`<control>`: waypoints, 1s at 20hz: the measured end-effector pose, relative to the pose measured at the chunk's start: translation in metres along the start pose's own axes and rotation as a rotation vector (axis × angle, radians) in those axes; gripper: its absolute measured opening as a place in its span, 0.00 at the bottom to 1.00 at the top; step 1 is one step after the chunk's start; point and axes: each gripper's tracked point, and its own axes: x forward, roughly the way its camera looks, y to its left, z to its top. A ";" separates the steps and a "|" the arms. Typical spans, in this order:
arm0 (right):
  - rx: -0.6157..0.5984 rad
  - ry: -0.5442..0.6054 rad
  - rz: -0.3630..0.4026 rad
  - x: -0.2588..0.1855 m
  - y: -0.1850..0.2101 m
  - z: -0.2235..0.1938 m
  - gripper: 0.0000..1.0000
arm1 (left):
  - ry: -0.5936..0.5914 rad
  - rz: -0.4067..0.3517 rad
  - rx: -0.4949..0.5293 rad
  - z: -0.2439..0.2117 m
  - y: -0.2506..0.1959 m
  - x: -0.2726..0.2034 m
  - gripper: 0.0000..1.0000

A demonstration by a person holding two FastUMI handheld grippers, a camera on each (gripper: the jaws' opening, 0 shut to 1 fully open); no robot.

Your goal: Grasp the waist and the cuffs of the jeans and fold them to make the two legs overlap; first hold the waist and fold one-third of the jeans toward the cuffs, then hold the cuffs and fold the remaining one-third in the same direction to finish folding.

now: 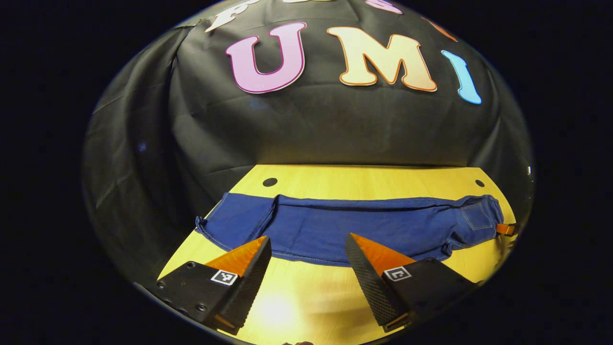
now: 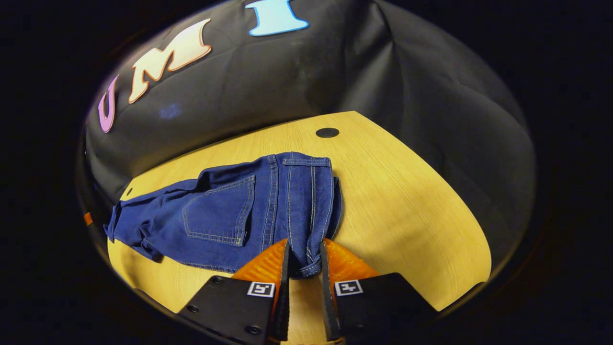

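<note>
Blue jeans (image 1: pixel 335 230) lie stretched across the yellow wooden table (image 1: pixel 383 182), waist at right. The right gripper (image 2: pixel 304 261) pinches the waistband's near corner between both fingers; the left gripper (image 1: pixel 306 244) hovers with fingers spread near the legs' near edge.

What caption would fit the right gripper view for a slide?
Right gripper closed on the waistband corner of blue jeans lying flat on a yellow wooden table.
</note>
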 end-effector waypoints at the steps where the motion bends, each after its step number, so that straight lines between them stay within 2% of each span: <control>1: 0.012 0.014 -0.008 0.000 -0.001 -0.001 0.29 | 0.001 0.000 0.005 0.000 -0.001 -0.001 0.94; 5: -0.025 0.020 -0.045 -0.001 0.000 0.002 0.15 | 0.000 -0.005 0.015 0.001 0.000 -0.003 0.95; 8: -0.004 -0.003 -0.037 -0.007 0.006 0.015 0.07 | 0.002 -0.008 0.018 0.001 0.004 -0.003 0.94; 12: 0.071 -0.072 -0.002 -0.022 0.015 0.046 0.04 | -0.004 -0.024 0.011 0.002 0.012 -0.001 0.94; 15: 0.145 -0.132 0.054 -0.035 0.043 0.076 0.02 | 0.000 -0.055 0.004 -0.001 0.019 0.004 0.94; 18: 0.248 -0.193 0.160 -0.050 0.087 0.111 0.04 | -0.034 -0.118 -0.015 0.007 0.023 0.006 0.94; 20: 0.270 -0.225 0.225 -0.062 0.123 0.129 0.05 | -0.048 -0.145 -0.013 0.010 0.029 0.009 0.94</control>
